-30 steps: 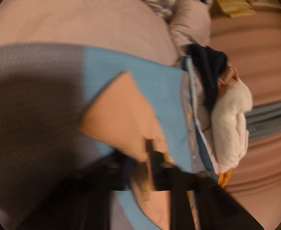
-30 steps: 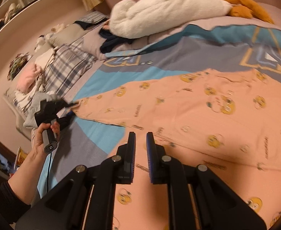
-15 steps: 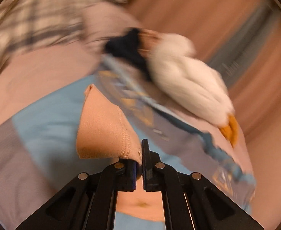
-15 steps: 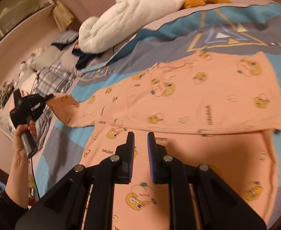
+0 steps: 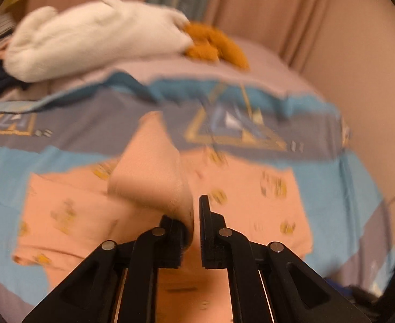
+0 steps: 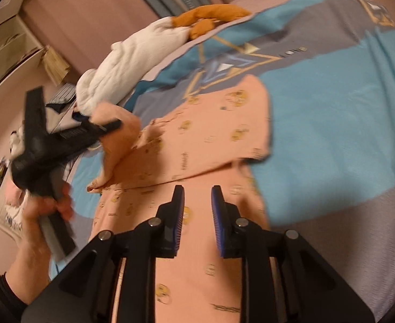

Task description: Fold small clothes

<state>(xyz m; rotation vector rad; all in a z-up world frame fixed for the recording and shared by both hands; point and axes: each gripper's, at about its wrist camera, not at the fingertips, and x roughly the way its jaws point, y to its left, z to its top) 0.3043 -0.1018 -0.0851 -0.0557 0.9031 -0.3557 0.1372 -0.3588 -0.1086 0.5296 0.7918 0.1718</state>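
Peach pyjama trousers with a yellow cartoon print (image 6: 224, 134) lie spread on the blue and grey bedspread (image 6: 332, 123). My left gripper (image 5: 196, 212) is shut on the cuff of one trouser leg (image 5: 149, 172) and holds it lifted and doubled back over the rest of the garment (image 5: 251, 188). In the right wrist view the left gripper (image 6: 111, 125) shows at the left, with the raised peach fabric bunched at its tip. My right gripper (image 6: 197, 202) is open and empty, just above the other trouser leg (image 6: 197, 269).
A white plush toy (image 5: 90, 35) with orange feet (image 5: 213, 45) lies along the far side of the bed, dark clothing (image 5: 1, 83) beside it. Pink curtains (image 5: 278, 13) hang behind. A shelf (image 6: 11, 43) and a pile of laundry stand at the left.
My left gripper has carried the leg cuff to the right, folding the leg back over the trousers. My right gripper's jaws have opened wider.
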